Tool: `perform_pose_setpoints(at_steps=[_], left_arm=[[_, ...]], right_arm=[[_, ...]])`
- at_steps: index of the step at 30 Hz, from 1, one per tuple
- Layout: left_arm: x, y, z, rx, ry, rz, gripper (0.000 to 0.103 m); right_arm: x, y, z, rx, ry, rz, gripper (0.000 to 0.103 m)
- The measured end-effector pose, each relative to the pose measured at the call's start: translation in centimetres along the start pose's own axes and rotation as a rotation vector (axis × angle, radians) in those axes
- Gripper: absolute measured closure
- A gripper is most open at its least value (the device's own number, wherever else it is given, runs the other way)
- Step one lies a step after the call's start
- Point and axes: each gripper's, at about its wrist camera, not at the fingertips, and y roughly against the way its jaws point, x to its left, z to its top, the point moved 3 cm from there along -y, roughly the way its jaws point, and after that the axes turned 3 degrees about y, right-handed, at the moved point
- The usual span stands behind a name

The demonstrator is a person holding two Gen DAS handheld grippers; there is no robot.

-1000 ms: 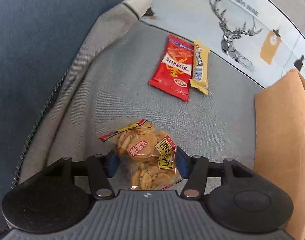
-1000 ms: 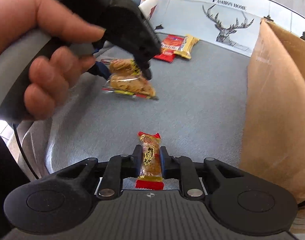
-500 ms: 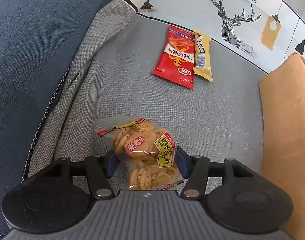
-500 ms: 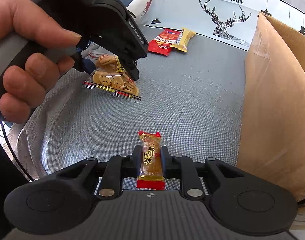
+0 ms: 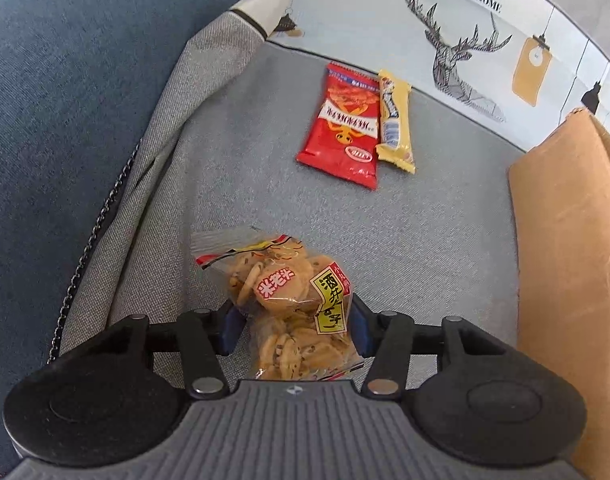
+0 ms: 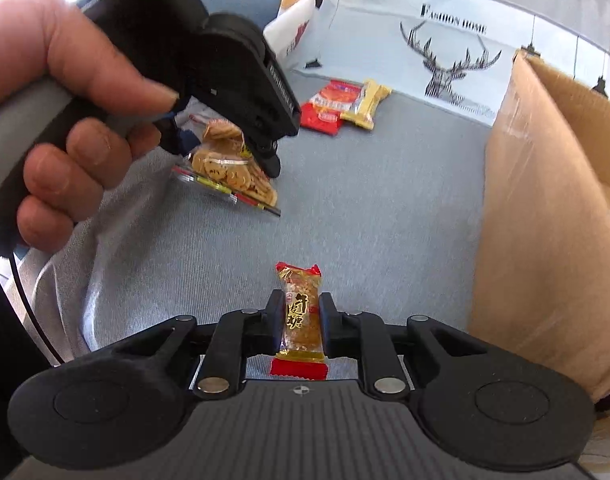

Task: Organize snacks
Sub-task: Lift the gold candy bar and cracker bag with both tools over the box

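My left gripper [image 5: 292, 322] is shut on a clear bag of small round crackers [image 5: 285, 300] and holds it above the grey seat cushion [image 5: 425, 240]. The bag [image 6: 233, 168] and the left gripper [image 6: 221, 136] also show in the right wrist view, lifted off the cushion. My right gripper [image 6: 301, 322] is shut on a small gold candy with red ends [image 6: 301, 316]. A red snack packet [image 5: 343, 128] and a yellow bar [image 5: 393, 120] lie side by side further back on the cushion; they also show in the right wrist view, the packet [image 6: 325, 106] and the bar [image 6: 365, 104].
An open cardboard box [image 5: 565, 260] stands at the right; it also shows in the right wrist view [image 6: 545, 220]. A deer-print pillow [image 5: 445, 32] lies behind the snacks. The blue sofa arm [image 5: 65, 120] rises at the left.
My left gripper has lifted the cracker bag higher off the cushion and pulled back a little. My right gripper still holds the candy, with the view shifted slightly.
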Motion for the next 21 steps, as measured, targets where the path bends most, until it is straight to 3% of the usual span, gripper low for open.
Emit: perform_pose_setpoints(at_steps=[6, 13, 21], left_arm=[[0.8, 2.0, 0.0, -0.053, 0.034, -0.027, 0.045], [0.9, 5.1, 0.2, -0.147, 0.009, -0.030, 0.045], [-0.4, 8.2, 0.7, -0.238, -0.020, -0.082, 0.045]], right_arm=[[-0.4, 2.2, 0.9, -0.081, -0.003, 0.006, 0.084], [-1.4, 7.2, 2.7, -0.250, 0.016, 0.005, 0.084], [-6.8, 14.6, 6.9, -0.435, -0.033, -0.018, 0.084]])
